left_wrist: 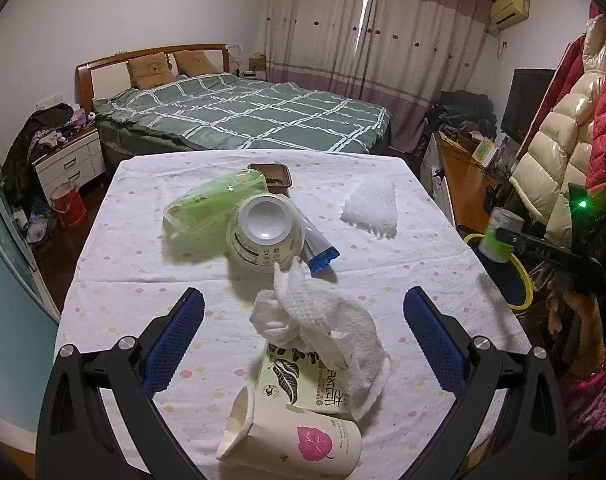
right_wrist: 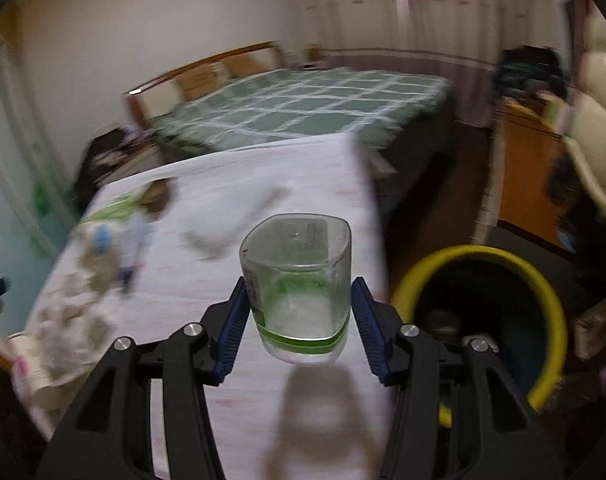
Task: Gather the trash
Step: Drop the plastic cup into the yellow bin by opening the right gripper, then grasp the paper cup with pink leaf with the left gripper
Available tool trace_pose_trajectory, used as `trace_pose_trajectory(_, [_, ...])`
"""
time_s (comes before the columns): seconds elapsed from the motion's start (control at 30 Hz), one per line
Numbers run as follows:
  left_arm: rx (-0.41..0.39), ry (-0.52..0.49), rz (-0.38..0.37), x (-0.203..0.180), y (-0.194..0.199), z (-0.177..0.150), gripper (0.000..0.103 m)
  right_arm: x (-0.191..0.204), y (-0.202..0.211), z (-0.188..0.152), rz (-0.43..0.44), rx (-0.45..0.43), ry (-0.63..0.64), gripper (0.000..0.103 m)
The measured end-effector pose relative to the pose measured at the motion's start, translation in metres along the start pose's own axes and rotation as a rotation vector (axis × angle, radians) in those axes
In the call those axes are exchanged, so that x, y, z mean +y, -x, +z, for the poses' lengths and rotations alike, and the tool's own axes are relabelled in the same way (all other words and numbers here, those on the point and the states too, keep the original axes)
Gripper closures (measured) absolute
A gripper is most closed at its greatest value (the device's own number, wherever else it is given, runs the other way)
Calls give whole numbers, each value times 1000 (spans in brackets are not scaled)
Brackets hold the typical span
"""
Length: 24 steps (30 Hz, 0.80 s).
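My left gripper (left_wrist: 303,312) is open and empty above a crumpled white tissue (left_wrist: 323,328) on the table (left_wrist: 115,280). Under the tissue lie a leaf-print paper pack (left_wrist: 299,384) and a tipped paper cup (left_wrist: 295,436). Farther off lie a white bowl-shaped tub (left_wrist: 263,236), a green plastic pack (left_wrist: 211,204), a grey-blue tube (left_wrist: 319,248), a brown tray (left_wrist: 275,174) and white foam netting (left_wrist: 371,208). My right gripper (right_wrist: 299,316) is shut on a clear plastic container with a green band (right_wrist: 299,280), held above the table's right edge beside the yellow-rimmed bin (right_wrist: 483,320). The container also shows in the left wrist view (left_wrist: 499,236).
The table (right_wrist: 287,184) has a white flowered cloth. The bin (left_wrist: 511,276) stands on the floor to its right. A bed (left_wrist: 243,112) lies behind, a nightstand (left_wrist: 67,160) and red bucket (left_wrist: 67,204) at left, a wooden desk (left_wrist: 467,184) and hanging coats (left_wrist: 575,128) at right.
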<state>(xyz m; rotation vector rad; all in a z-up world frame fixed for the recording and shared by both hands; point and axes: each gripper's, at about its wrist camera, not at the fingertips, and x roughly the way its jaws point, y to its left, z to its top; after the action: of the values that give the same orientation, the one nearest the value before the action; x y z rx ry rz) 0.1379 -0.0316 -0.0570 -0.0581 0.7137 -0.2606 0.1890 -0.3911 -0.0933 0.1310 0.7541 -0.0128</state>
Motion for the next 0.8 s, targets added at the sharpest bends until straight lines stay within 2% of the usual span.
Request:
trace_pose_trajectory(0.17, [15, -9, -5, -5, -7, -1, 5, -65, -29, -11, -116, 86, -102, 54])
trace_pose_trajectory(0.3, [23, -17, -3, -9, -10, -1, 5, -97, -57, -27, -158, 168, -162, 54])
trace_pose_trajectory(0.53, [24, -23, 4, -8, -11, -1, 5, -114, -83, -44, -193, 232, -200, 53])
trace_pose_trajectory(0.67, [25, -23, 4, -8, -11, -2, 5, -117, -86, -48, -204, 242, -204, 44])
trace_pose_trajectory(0.8, [31, -26, 5, -6, -11, -4, 5, -111, -80, -46, -209, 234, -198, 44])
